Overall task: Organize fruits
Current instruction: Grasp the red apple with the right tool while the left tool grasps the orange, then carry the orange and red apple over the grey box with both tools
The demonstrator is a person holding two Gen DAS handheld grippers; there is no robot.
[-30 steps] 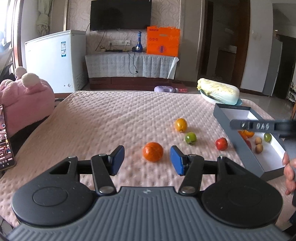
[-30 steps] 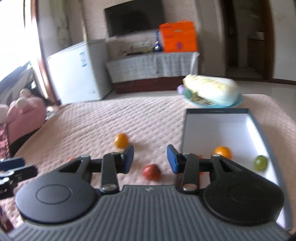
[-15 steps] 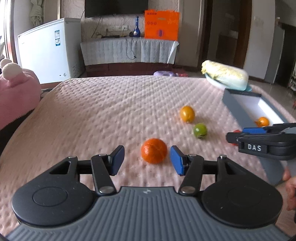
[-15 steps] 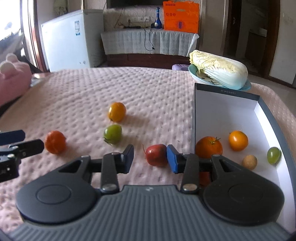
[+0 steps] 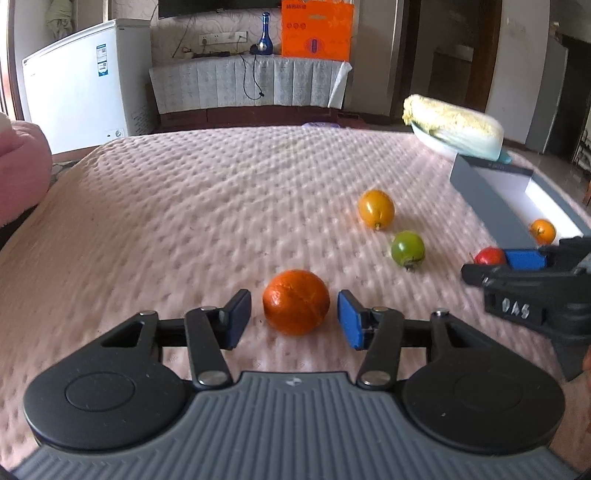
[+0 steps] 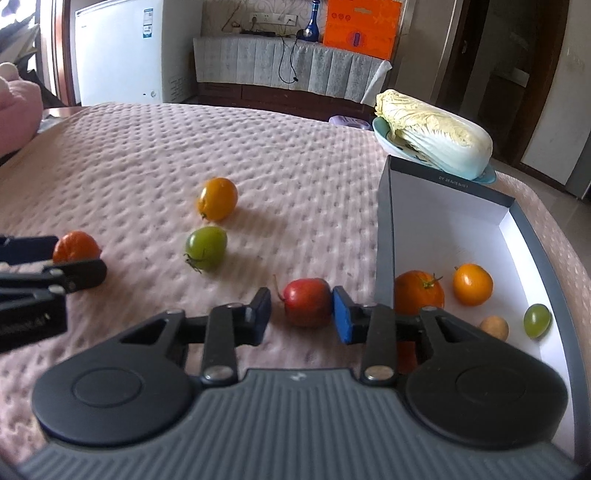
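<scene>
both hands are at the pick-up step. the left gripper (image 5: pixel 294 317) straddles the orange (image 5: pixel 296 301), jaws closing, gaps showing either side, nothing gripped yet. the right gripper (image 6: pixel 301 316) is closing round the red fruit (image 6: pixel 307 302), one pad about touching, the other clear. the box (image 6: pixel 384 236) sits at three o'clock of that fruit. next, i'd say: finish both squeezes, lift, carry to the box.

A home: quilted bed (image 5: pixel 184 206), chest freezer (image 5: pixel 81 77), wall television (image 5: pixel 218 3).
</scene>
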